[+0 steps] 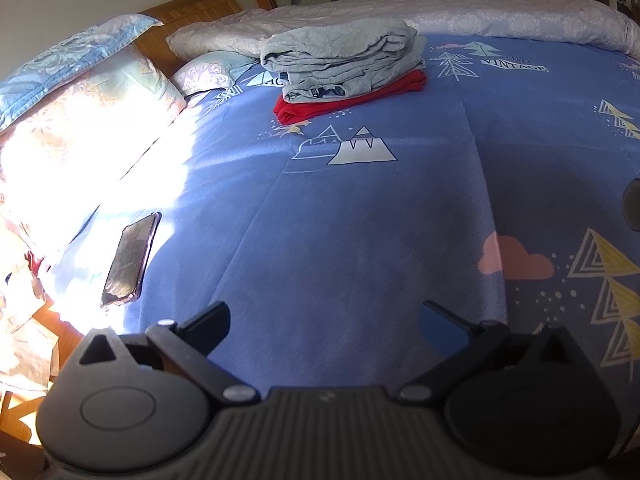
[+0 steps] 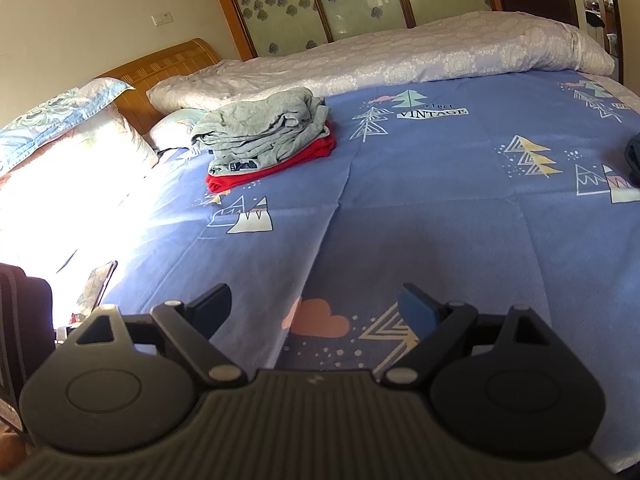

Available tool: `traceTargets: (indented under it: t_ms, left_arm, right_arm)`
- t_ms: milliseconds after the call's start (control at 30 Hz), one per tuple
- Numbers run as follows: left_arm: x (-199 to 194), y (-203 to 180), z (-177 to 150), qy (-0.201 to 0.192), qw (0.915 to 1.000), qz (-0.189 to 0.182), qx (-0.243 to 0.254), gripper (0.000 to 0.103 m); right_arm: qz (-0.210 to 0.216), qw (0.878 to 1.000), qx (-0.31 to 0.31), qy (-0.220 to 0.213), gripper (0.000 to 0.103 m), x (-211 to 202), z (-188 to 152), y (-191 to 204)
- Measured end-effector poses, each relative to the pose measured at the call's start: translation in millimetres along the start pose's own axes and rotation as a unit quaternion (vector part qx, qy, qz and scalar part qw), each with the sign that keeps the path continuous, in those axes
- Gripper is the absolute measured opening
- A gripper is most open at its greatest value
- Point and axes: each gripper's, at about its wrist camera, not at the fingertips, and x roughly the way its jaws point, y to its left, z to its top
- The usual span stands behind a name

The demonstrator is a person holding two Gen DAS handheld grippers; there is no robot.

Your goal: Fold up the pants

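Observation:
A stack of folded clothes lies far back on the blue patterned bedsheet (image 1: 340,220): grey garments (image 1: 340,60) on top of a red one (image 1: 352,102). The stack also shows in the right wrist view, grey (image 2: 260,132) over red (image 2: 272,168). A dark garment (image 2: 633,158) is just visible at the right edge of the right wrist view; a dark shape (image 1: 632,204) sits at the right edge of the left wrist view. My left gripper (image 1: 324,316) is open and empty above the sheet. My right gripper (image 2: 316,308) is open and empty above the sheet (image 2: 400,220).
A phone (image 1: 130,260) lies on the sheet at the left, in sunlight. Pillows (image 1: 80,80) lean on the wooden headboard (image 2: 168,60). A white quilt (image 2: 400,60) is rolled along the far side of the bed. A dark object (image 2: 24,320) stands at the left edge.

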Motion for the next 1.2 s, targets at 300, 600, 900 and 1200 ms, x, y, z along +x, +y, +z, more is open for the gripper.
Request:
traceTargets:
  t_ms: [300,600,900,1200]
  left_arm:
    - [1.5,-1.0,-1.8,0.004,1.0,0.001,0.007,0.103]
    - [3.6,-0.9,-3.2,0.007,1.0,0.003,0.005,0.103]
    - [6.5,-1.4,-3.8,0.011,0.9999,0.003,0.009,0.103]
    - [5.6,-0.1,-3.6,0.021,0.9988,-0.044,0.0,0.103]
  right_arm:
    - [0.0,1.0,-0.001,0.0,0.092,-0.2,1.2,-1.8]
    - [0.0,1.0,0.0,0.0,0.092,0.1,1.4,-1.6]
    - [0.001,1.0,0.001,0.004,0.092,0.7,2.7,-7.0]
    - [0.002,1.0,0.002,0.005,0.092,0.7,2.5,-7.1]
